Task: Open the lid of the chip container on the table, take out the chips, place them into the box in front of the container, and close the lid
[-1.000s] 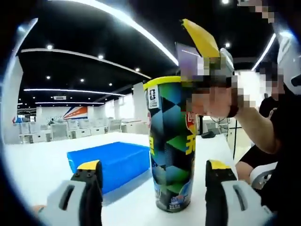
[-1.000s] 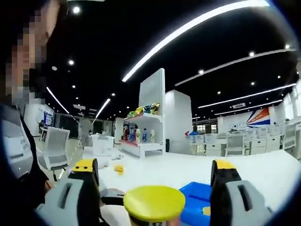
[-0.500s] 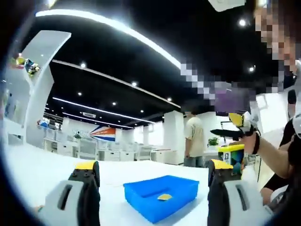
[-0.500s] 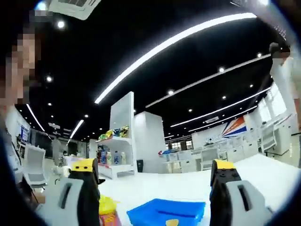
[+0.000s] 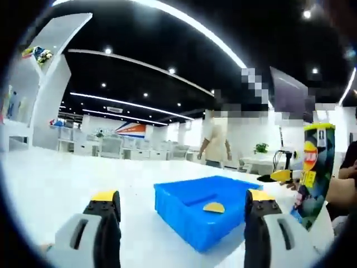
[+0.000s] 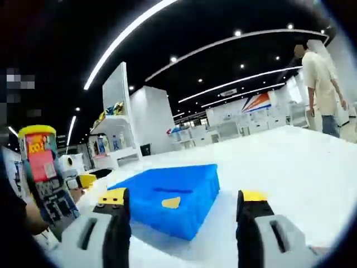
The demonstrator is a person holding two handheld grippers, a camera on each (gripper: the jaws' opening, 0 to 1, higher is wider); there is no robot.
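Both the left gripper [image 5: 181, 209] and right gripper [image 6: 183, 209] gape wide, holding nothing, above the table [image 5: 61, 178].

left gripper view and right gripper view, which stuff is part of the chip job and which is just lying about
Part of the job:
- chip container, yellow lid on, standing beside the box
- blue box on the white table
- one yellow chip lying in the box
- left tongs and right tongs, both open and empty

Just around:
- shelf of bottles
- person standing in the background
- rows of white desks and chairs
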